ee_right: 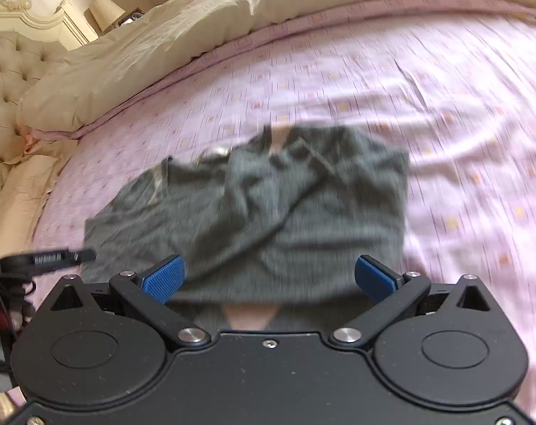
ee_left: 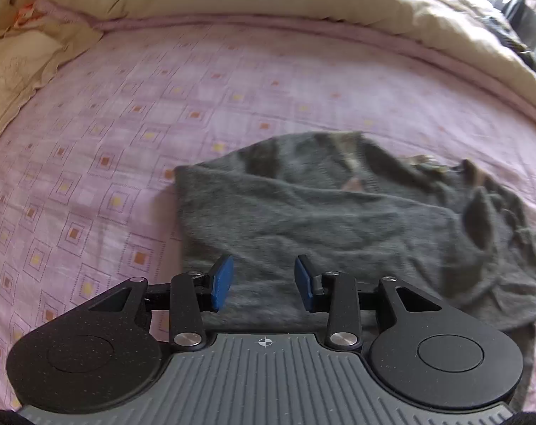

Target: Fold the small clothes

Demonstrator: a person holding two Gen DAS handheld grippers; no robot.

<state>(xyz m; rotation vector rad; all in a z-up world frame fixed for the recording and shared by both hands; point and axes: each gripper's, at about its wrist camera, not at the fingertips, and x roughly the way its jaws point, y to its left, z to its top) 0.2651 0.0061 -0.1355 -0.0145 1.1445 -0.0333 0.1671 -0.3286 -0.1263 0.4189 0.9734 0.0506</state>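
The grey knit garment lies just ahead of both empty claws, left claw and right claw, jaws apart, long axis crosswise.

Both wrist views low, near, sharing grey garment
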